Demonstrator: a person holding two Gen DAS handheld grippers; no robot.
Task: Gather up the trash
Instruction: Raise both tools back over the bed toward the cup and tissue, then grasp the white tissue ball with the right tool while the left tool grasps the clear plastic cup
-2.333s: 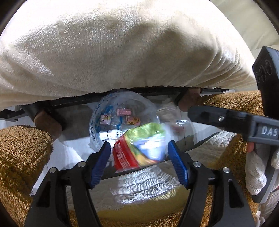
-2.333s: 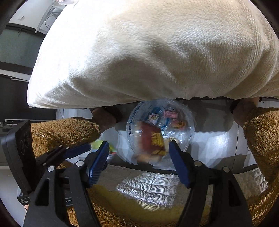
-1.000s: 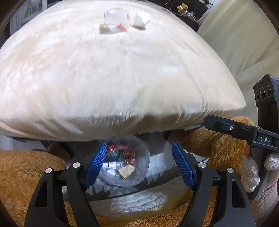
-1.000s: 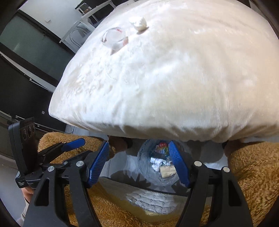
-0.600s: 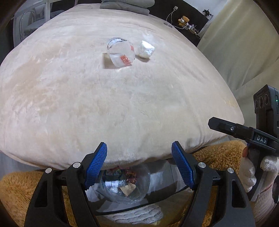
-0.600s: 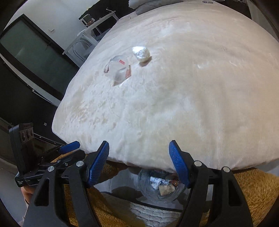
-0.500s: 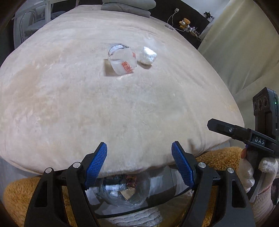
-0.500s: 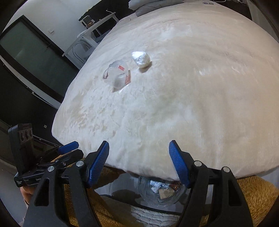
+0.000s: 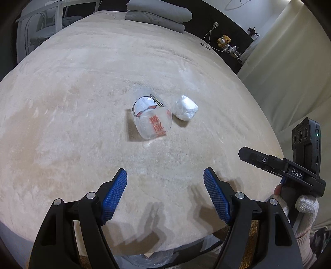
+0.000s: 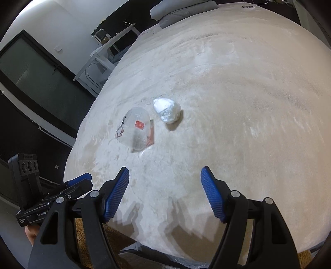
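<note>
Left gripper (image 9: 165, 175) wide open, empty, over bed (image 9: 82, 103) | right gripper (image 10: 164, 174) wide open, empty | plastic cup (image 9: 152, 120) on bed, tissue wad (image 9: 185, 107) just beside

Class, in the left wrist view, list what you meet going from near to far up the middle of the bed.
Left gripper → clear plastic cup with red print → crumpled white tissue → folded grey bedding.
</note>
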